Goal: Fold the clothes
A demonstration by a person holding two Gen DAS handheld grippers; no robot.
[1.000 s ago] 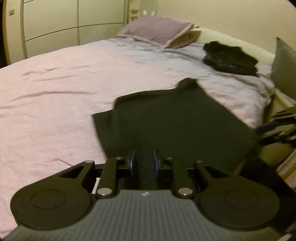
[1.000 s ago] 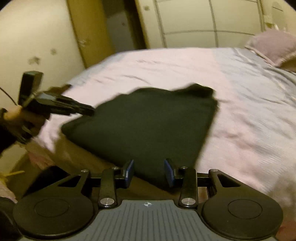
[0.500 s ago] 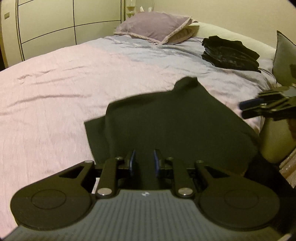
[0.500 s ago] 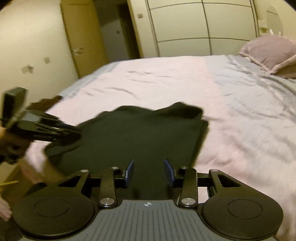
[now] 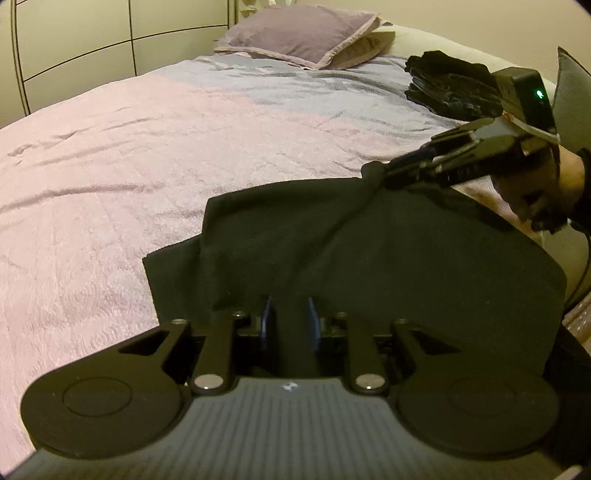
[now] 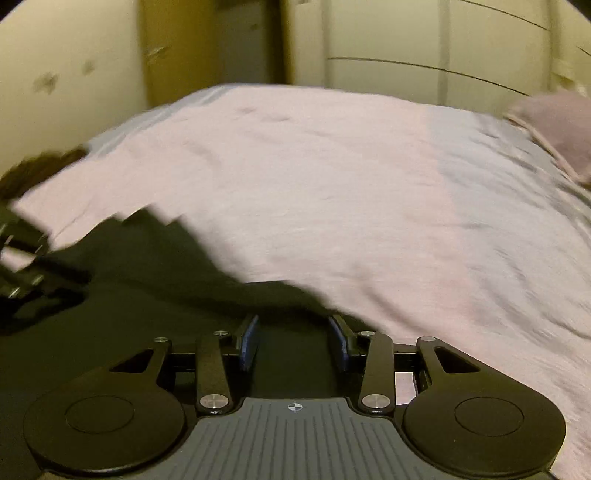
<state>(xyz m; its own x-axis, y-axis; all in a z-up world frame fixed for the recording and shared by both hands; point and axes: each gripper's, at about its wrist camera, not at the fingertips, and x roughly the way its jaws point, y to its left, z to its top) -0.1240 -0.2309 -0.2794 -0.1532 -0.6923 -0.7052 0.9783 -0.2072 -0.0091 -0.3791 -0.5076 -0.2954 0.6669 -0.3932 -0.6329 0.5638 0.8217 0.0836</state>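
Note:
A dark garment (image 5: 369,251) lies on the pink bed cover (image 5: 110,166), partly doubled over on itself. My left gripper (image 5: 290,314) has the garment's near edge between its blue pads, and its jaws are opening slightly. In the left wrist view my right gripper (image 5: 380,173) reaches in from the right, its tips pinching a bunch of the cloth lifted above the bed. In the blurred right wrist view, dark fabric (image 6: 129,295) fills the gap of my right gripper (image 6: 293,332). The left gripper (image 6: 22,258) shows at that view's left edge.
A mauve pillow (image 5: 303,33) and a heap of dark clothes (image 5: 450,88) lie at the bed's head. A grey cushion (image 5: 572,92) stands at the right. Wardrobe doors (image 5: 110,37) are behind the bed. A hand (image 5: 535,184) holds the right gripper.
The right gripper has swept in from the bed's edge across the garment, carrying cloth with it. The left gripper has moved forward a little, and the garment now lies folded over.

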